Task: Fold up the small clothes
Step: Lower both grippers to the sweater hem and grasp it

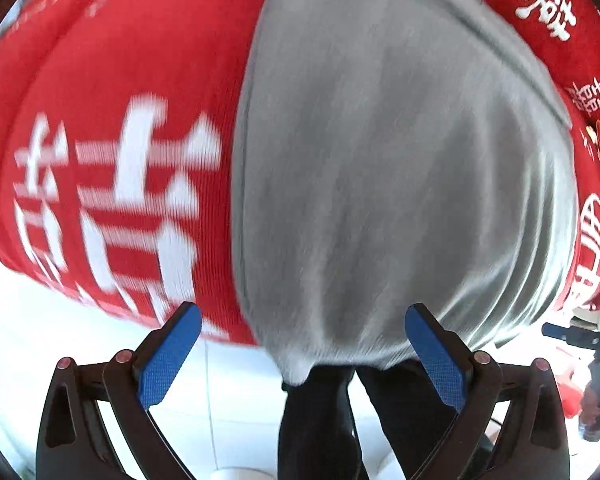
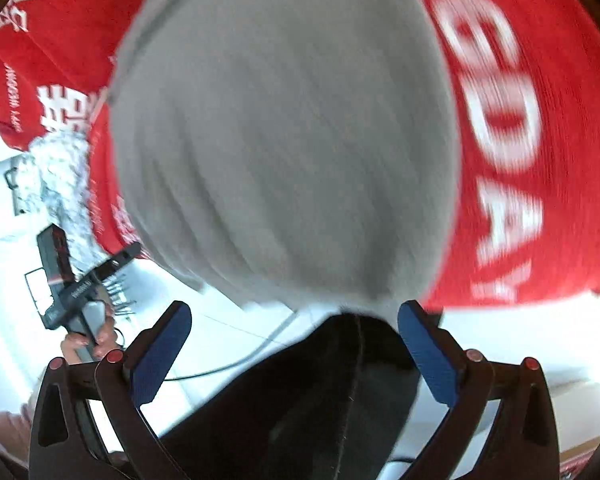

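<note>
Both tools, left (image 1: 303,344) and right (image 2: 294,340), are spread wide and empty. The grey garment (image 1: 400,184) lies flat on the red cloth (image 1: 112,120), hem hanging toward them. It looks soft, light, floppy; best pinched at the hem corners.

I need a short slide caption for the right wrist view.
Open right hand-held gripper faces a grey garment lying on a red printed cloth.
</note>
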{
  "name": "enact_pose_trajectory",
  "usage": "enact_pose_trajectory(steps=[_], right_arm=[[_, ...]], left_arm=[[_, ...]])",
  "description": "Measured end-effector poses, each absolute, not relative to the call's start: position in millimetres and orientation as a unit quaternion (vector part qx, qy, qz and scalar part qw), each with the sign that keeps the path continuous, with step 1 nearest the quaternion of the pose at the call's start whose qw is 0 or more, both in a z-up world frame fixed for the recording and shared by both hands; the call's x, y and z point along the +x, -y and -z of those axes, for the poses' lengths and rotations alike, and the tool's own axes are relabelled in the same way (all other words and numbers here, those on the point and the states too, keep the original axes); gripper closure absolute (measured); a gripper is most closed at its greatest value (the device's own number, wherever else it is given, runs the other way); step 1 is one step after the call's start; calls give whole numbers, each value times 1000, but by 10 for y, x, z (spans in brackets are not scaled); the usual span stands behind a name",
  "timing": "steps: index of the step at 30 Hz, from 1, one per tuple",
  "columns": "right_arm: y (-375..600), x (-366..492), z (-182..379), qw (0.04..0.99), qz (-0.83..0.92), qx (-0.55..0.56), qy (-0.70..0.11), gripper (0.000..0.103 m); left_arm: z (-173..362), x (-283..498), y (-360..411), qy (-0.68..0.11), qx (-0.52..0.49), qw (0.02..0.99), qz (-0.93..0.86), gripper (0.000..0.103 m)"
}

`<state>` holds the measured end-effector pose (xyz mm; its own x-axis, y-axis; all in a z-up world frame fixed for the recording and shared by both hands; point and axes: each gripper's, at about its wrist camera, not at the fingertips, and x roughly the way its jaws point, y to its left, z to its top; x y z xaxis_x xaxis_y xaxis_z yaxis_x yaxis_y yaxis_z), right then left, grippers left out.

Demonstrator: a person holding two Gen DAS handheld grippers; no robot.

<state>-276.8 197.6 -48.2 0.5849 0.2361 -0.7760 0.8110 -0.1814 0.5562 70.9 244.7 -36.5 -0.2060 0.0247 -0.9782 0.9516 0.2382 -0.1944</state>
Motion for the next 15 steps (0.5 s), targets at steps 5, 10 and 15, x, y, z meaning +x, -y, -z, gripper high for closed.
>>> enact_pose_trajectory(steps=[5, 10, 15], right_arm=[[-2254, -2811, 823, 511, 302, 707, -385, 0], [-2292, -2755, 1016, 510, 301, 720, -362, 14], [-2320, -2718, 1021, 487, 307, 741, -346, 94]], left_arm=[[708, 675, -2685, -642, 389, 464, 471, 1], [774, 599, -2815, -651, 373, 459, 476, 28], [701, 404, -2969, -658, 361, 429, 503, 90]])
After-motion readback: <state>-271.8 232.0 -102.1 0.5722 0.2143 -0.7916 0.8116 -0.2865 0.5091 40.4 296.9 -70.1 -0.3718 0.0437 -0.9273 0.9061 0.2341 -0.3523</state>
